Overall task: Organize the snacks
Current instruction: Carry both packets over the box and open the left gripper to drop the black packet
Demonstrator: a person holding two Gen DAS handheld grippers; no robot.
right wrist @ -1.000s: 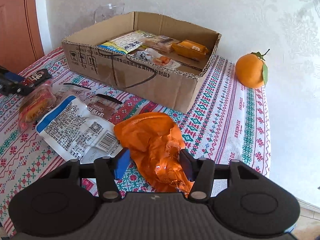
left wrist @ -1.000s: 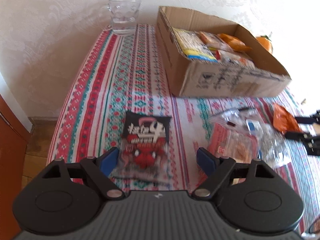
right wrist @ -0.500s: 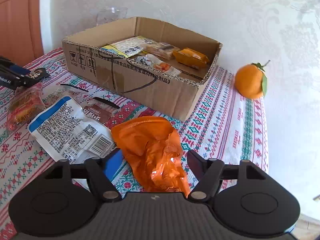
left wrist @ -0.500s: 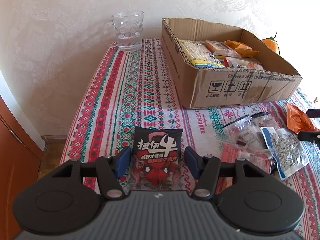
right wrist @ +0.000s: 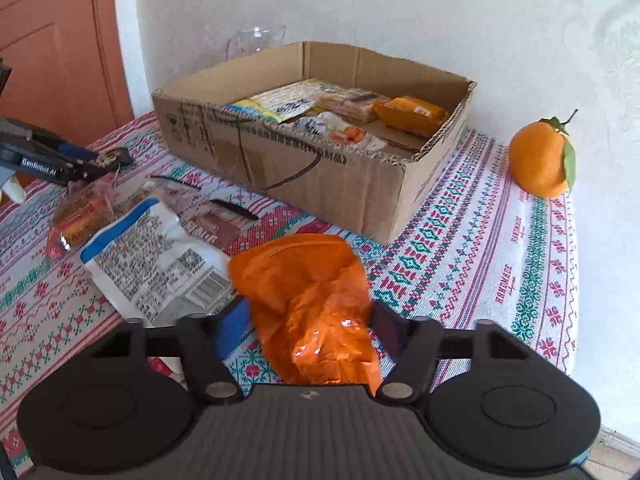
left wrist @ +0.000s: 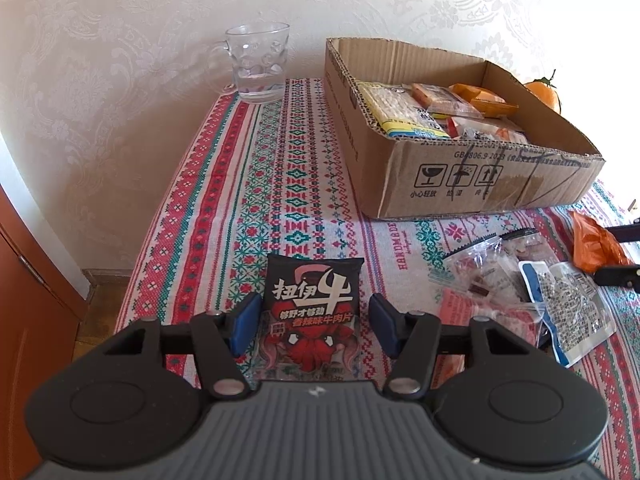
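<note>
**A:** What are the fingers doing right now?

**B:** The left gripper [left wrist: 314,320] is straddling the black beef-snack packet [left wrist: 313,312]. Its left pad is sitting against the packet's edge, while the right pad is showing a sliver of cloth beside it, so I am not calling it a firm pinch. The right gripper [right wrist: 306,328] is bracketing the crumpled orange wrapper [right wrist: 310,300], jaws partly open; whether the pads are pressing the film I cannot tell.

**A:** And how are those two likely to handle?

**B:** Both are looking light. The black packet seems flat and fairly stiff, with glossy film, so it may be sliding unless it is taken across its lower half. The orange one looks soft and crushable; gripping the bunched middle seems safest.

**A:** Where is everything lying?

**B:** Both packets are resting on the patterned tablecloth [left wrist: 256,184], in front of the cardboard box [right wrist: 320,172], which is already holding several snacks. Between the grippers, a blue-and-white pouch [right wrist: 152,256] and clear bags are lying loose. A glass mug [left wrist: 258,66] and an orange [right wrist: 540,160] are standing beside the box.
</note>
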